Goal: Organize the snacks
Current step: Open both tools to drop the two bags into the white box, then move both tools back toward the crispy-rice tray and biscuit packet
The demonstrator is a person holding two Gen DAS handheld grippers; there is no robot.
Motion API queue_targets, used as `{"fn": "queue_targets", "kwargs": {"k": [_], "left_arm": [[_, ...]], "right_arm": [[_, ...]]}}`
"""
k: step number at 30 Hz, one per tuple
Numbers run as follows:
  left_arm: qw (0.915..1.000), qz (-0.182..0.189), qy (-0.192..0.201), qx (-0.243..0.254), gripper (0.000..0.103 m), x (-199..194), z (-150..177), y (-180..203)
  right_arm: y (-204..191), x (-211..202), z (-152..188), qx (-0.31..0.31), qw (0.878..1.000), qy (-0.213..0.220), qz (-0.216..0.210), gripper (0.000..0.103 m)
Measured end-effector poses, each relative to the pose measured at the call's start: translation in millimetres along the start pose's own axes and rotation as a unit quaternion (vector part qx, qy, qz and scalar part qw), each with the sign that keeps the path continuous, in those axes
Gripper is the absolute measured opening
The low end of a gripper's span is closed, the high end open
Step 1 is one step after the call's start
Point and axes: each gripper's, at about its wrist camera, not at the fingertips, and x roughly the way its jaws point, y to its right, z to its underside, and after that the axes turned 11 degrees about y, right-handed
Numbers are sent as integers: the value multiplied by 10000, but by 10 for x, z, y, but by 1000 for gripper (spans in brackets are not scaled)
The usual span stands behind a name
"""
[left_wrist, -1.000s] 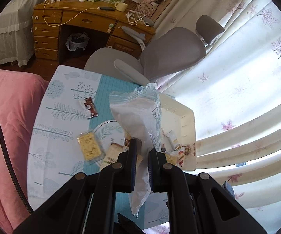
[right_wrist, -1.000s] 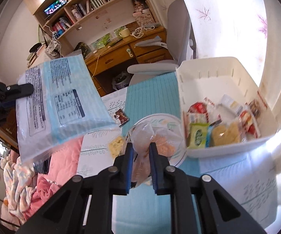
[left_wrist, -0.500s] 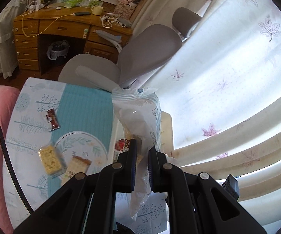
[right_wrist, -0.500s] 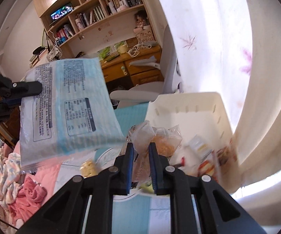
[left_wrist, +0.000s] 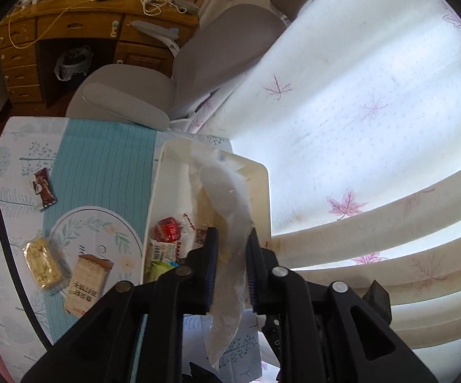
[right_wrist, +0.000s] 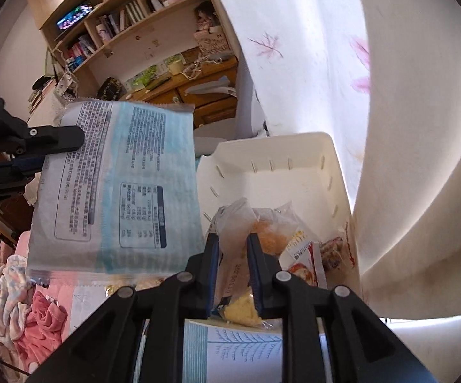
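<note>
Blue packet (right_wrist: 115, 188) pinched in left gripper (left_wrist: 232, 265), hanging over bin (right_wrist: 332, 159). Clear pastry bag (right_wrist: 252, 226) pinched in right gripper (right_wrist: 233, 265), low above snacks in bin. Risk: floppy packet catching the rim and sliding onto the surface (left_wrist: 102, 166).

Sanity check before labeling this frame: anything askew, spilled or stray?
Nothing spilled or damaged. Three snacks remain outside the white bin: chocolate bar, yellow cracker pack, tan packet. Both grippers hold packets above it.
</note>
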Motion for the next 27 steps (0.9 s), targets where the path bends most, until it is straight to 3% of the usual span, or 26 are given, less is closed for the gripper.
{"fn": "queue_targets", "kwargs": {"k": [1,3,4,5,18,27], "left_arm": [[10000,-34,-32,-13,36,20,5,8],[10000,-37,-54,-11,55,27,18,21],[10000,-57,-28,-29,58,13,29,20],[10000,-64,-12,-40,58,-7,30,18],[9988,-360,135,-289,62,-451,214,-433],[9973,-622,-159,-362,62,-772,554,-1005]], "right_arm": [[35,7,4,70,10000,-24,10,24],[77,-9,0,169,9999,12,-9,40],[76,-17,-4,183,9998,36,-6,44],[79,-32,1,201,9998,63,5,48],[-133,-72,223,229,9994,-253,-94,49],[-431,-133,492,228,9986,-473,-57,55]]}}
